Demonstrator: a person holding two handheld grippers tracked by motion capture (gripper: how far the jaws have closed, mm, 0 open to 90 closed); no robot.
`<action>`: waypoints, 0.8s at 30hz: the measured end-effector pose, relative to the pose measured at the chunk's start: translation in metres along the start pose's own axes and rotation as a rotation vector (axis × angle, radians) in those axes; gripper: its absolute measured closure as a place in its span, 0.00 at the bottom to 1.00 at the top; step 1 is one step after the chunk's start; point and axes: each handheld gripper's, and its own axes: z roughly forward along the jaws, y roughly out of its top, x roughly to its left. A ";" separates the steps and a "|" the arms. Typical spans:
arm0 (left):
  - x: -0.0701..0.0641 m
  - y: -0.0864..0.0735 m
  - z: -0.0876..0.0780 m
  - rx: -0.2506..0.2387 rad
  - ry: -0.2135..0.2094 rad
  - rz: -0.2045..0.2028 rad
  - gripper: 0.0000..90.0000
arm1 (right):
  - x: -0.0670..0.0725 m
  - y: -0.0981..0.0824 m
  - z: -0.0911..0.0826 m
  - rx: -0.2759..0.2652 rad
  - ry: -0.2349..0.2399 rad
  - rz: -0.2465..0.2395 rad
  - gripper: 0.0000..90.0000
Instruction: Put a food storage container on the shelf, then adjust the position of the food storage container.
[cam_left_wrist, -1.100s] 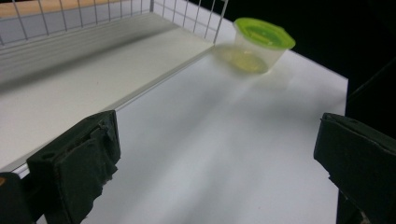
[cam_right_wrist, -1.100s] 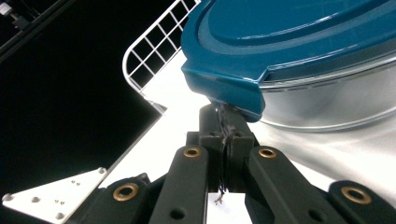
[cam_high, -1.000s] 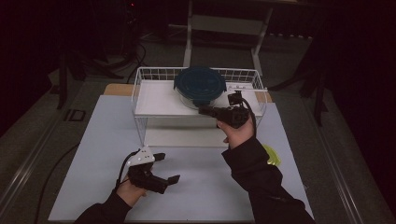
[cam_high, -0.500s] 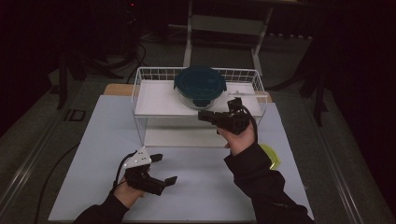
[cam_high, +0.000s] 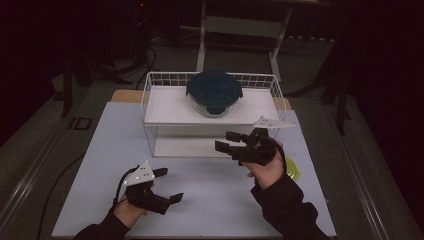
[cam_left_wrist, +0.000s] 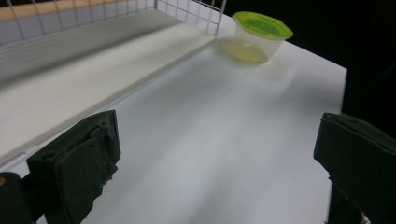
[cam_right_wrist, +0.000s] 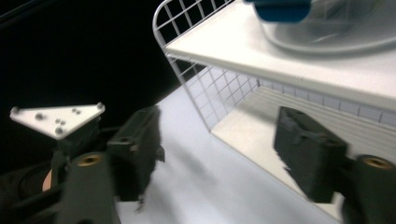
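lidded bowl (cam_high: 214, 93) on rack (cam_high: 165, 105) (top shelf), green-lid cup (cam_left_wrist: 257, 36) nr edge

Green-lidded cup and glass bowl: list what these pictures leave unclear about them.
- Green-lidded cup: in the high view, the right hand covers most of it.
- Its contents: unreadable through the cloudy wall in the left gripper view.
- Glass bowl: blurred and cut by the top edge in the right gripper view.
- Bowl contents: hidden under its dark lid.

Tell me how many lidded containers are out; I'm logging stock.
2. A glass bowl with a dark blue lid sits on the rack's top shelf. A green-lidded tub stands on the table beside the rack, behind the right hand. Others could be hidden.
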 end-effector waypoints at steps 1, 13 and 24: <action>-0.002 0.000 0.000 0.006 -0.005 0.005 0.00 | 0.000 -0.002 -0.001 0.005 0.009 -0.009 0.29; -0.003 -0.008 0.005 0.019 0.001 0.016 0.00 | -0.013 -0.023 -0.027 -0.088 -0.005 -0.079 0.17; -0.002 -0.009 0.006 0.003 -0.011 0.011 0.00 | -0.045 -0.050 -0.072 -0.083 -0.170 -0.061 0.16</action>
